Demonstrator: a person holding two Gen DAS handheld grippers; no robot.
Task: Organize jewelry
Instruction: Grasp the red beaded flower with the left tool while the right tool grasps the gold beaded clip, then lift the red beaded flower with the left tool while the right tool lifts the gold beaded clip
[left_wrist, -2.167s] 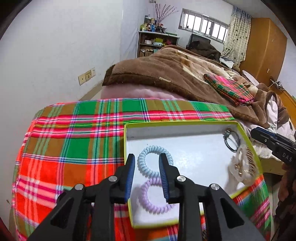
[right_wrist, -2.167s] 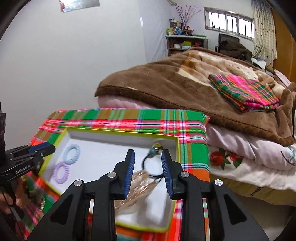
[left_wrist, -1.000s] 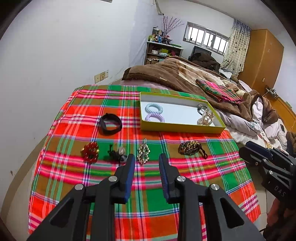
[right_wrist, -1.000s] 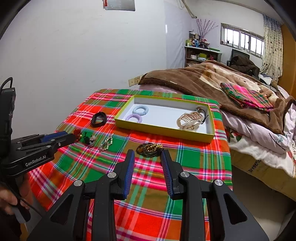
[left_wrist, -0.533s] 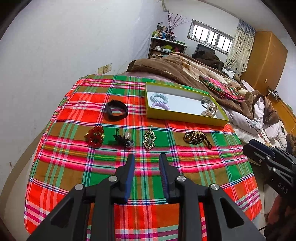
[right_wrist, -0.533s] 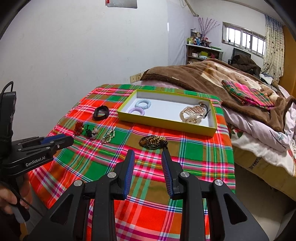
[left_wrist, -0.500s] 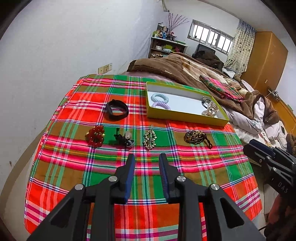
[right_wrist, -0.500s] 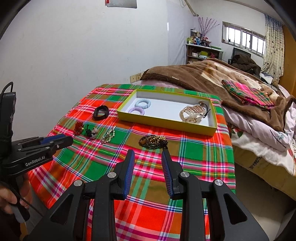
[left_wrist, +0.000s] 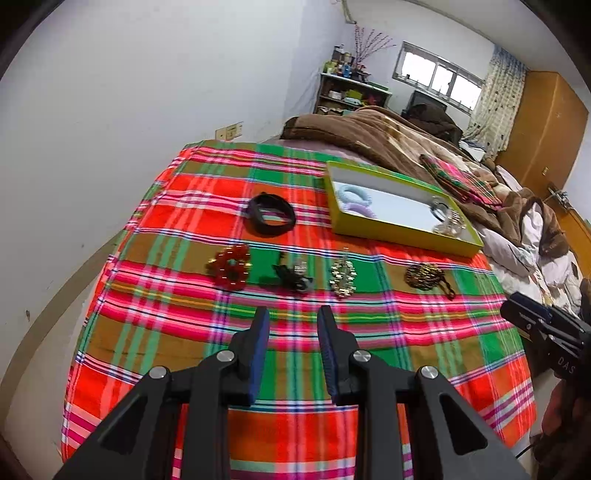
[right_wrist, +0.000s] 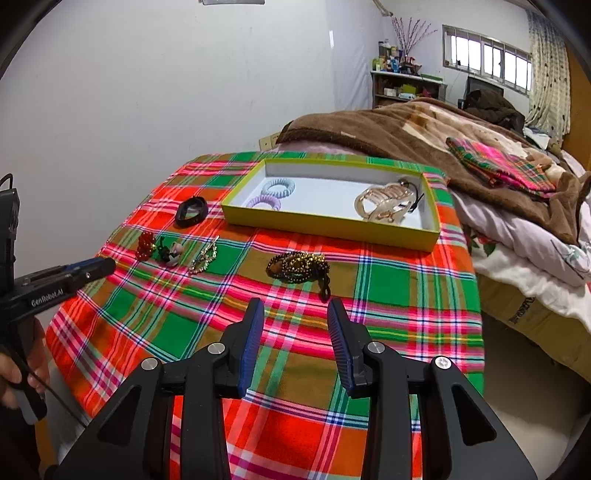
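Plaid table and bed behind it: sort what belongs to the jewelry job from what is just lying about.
Job:
yellow tray
blue coil tie
purple coil tie
claw clip
black band
red bead piece
dark clip
silver barrette
gold bead bracelet

Lying about:
brown blanket
folded plaid cloth
shelf

Tray (right_wrist: 332, 225) at the far side of the cloth (right_wrist: 406, 295), coil ties (right_wrist: 279, 187) and claw clip (right_wrist: 386, 203) inside, hair band (right_wrist: 191, 210) left of it, bead tie (right_wrist: 297, 266) before it, three ornaments (right_wrist: 170, 253) in a row leftward.
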